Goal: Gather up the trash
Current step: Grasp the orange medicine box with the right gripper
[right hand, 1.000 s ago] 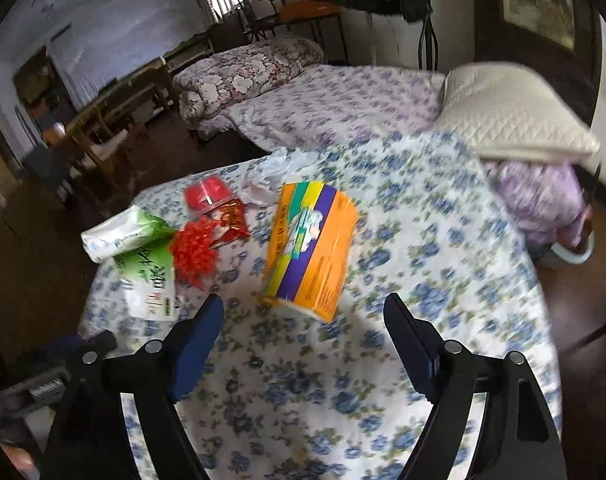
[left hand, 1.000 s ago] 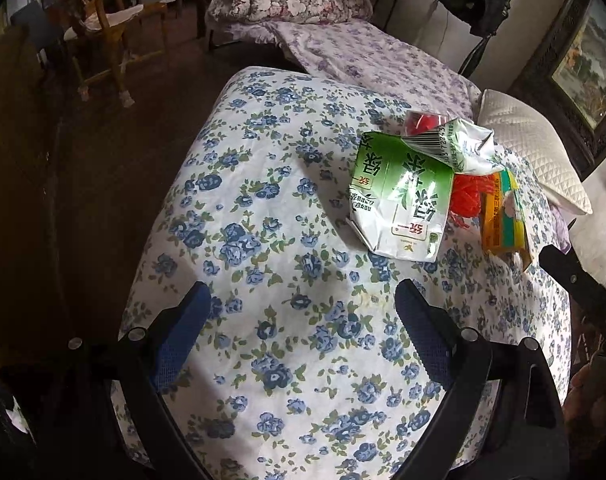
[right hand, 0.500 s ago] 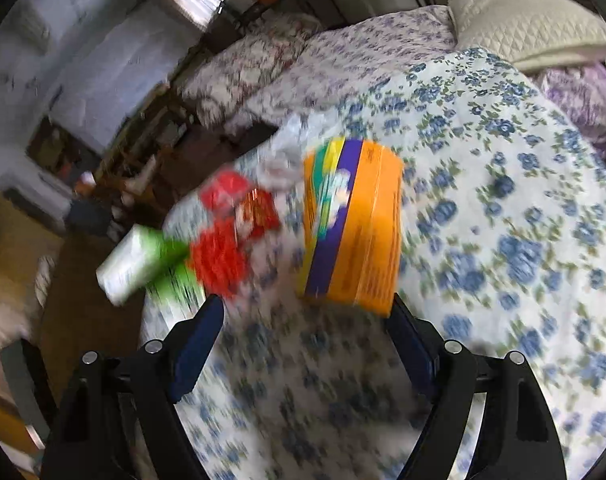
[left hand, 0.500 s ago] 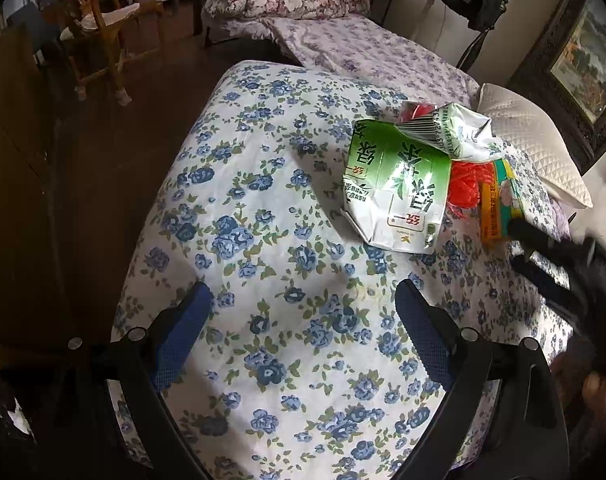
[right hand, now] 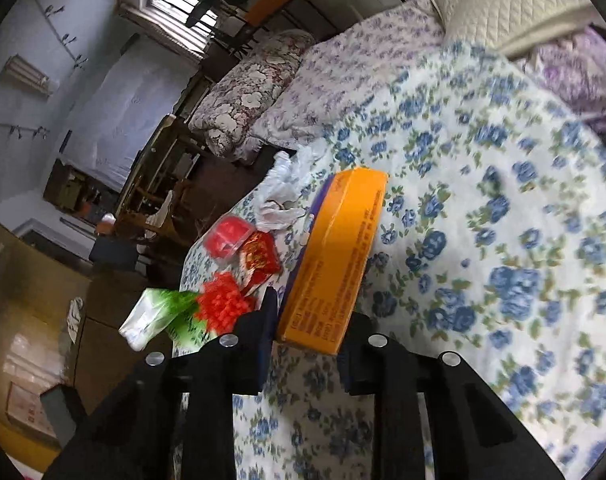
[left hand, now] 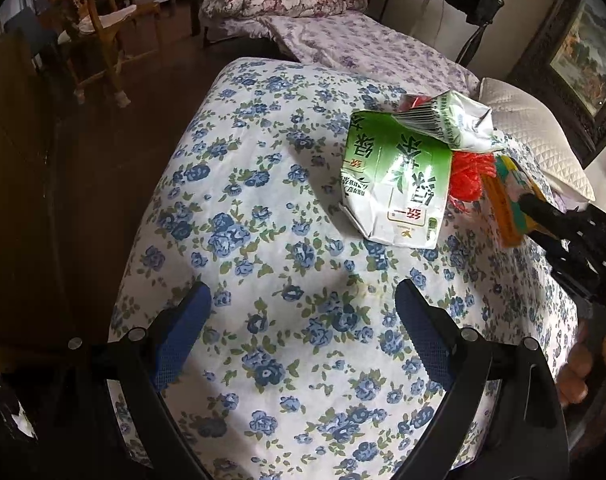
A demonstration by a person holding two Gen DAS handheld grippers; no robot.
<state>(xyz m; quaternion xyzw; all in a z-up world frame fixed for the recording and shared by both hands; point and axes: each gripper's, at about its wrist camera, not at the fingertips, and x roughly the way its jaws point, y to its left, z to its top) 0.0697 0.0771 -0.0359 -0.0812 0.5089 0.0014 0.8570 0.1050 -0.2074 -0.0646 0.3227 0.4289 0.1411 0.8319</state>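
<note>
Orange carton point(right hand: 335, 264) is lying on the floral-clothed surface point(right hand: 503, 220), its near end pinched between the closing jaws of the right gripper point(right hand: 309, 336). The left gripper point(left hand: 303, 336) is held released above bare cloth, near the green carton point(left hand: 399, 184).

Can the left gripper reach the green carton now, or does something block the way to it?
Probably yes. The left gripper hangs open over bare flowered cloth, and the green carton lies just ahead with nothing between. Only a crumpled wrapper rests on its far end.
</note>
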